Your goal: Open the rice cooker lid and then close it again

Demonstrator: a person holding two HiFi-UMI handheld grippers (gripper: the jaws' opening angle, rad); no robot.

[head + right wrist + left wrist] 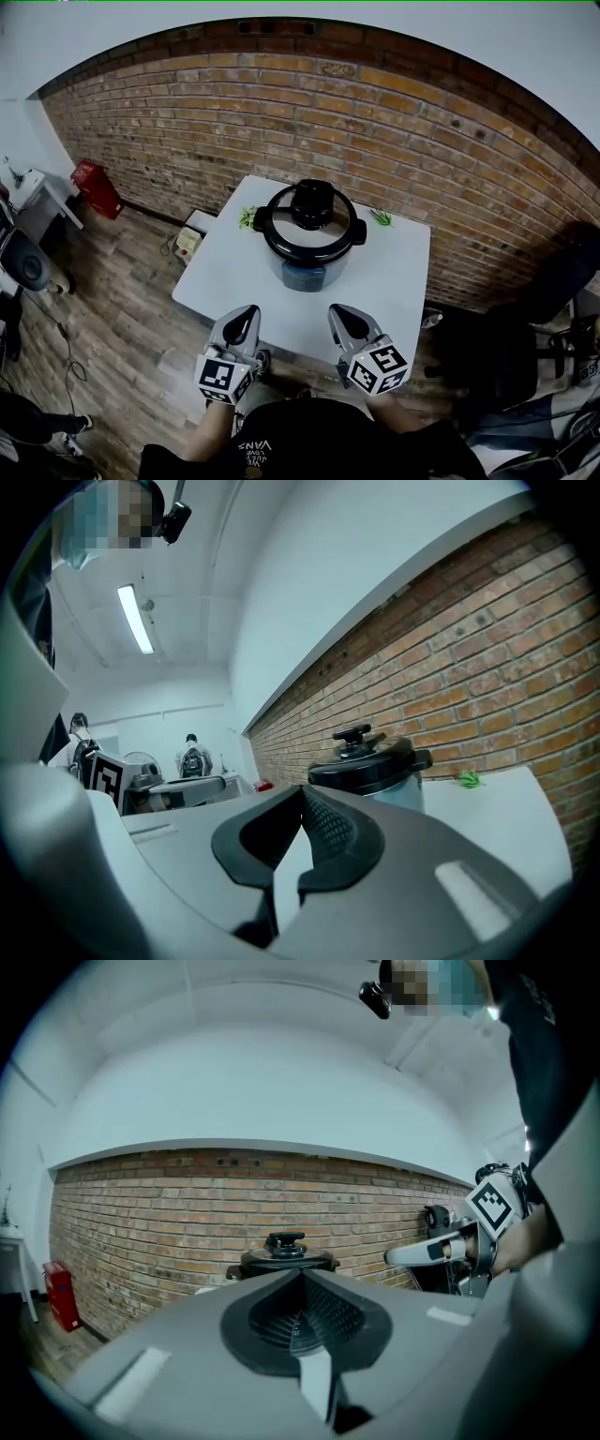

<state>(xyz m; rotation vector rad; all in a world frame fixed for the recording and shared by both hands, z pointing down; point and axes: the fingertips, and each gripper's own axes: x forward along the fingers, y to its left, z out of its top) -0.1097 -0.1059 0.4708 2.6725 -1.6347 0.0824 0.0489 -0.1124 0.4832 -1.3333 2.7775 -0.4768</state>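
A rice cooker (309,234) with a black lid and a black knob on top stands on the white table (234,281), its lid down. In the left gripper view the cooker (284,1255) shows beyond the jaws, and the right gripper view has the cooker (370,761) ahead to the right. My left gripper (246,322) hovers over the table's near edge, shut with nothing in it. My right gripper (345,320) is beside it, also shut and empty. Both are short of the cooker and touch nothing.
A brick wall (422,141) runs behind the table. Small green sprigs (382,217) lie on the table's far corners. A red box (96,187) and a small white device (189,242) sit on the wooden floor at left. Dark chairs (525,328) stand at right.
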